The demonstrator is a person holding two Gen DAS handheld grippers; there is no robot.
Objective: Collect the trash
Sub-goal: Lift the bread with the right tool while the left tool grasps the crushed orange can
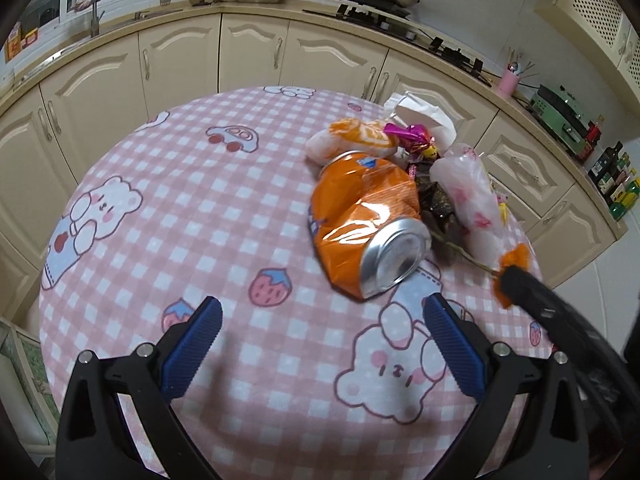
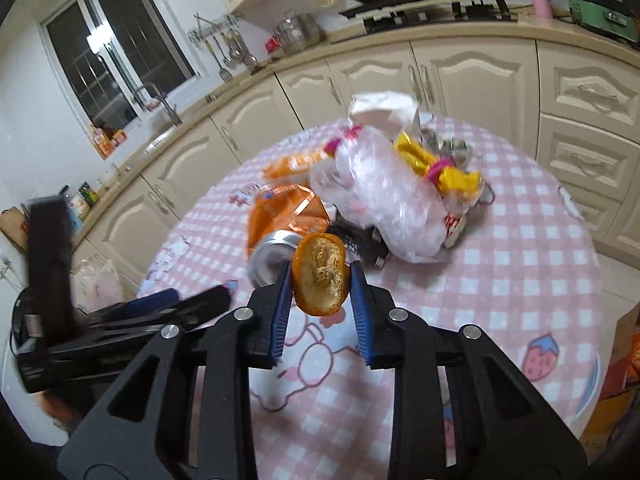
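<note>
A pile of trash lies on the round table with the pink checked cloth point(image 1: 200, 208). A crushed orange can point(image 1: 368, 224) is nearest, with an orange snack bag point(image 1: 360, 138), a clear plastic bag point(image 1: 472, 200), a white tissue point(image 1: 420, 110) and candy wrappers point(image 1: 408, 134) behind it. My left gripper point(image 1: 320, 328) is open and empty, just in front of the can. My right gripper point(image 2: 320, 280) is shut on a piece of orange peel point(image 2: 320, 276), held above the table near the can point(image 2: 280, 220). The peel also shows at the right in the left wrist view point(image 1: 516, 258).
Cream kitchen cabinets point(image 1: 180, 60) and a counter curve behind the table, with a sink tap point(image 1: 86, 4), pots and a stove point(image 1: 376, 16). A pale plastic bag point(image 2: 98, 284) sits on the floor left of the table. A cardboard box point(image 2: 624, 352) stands at the right.
</note>
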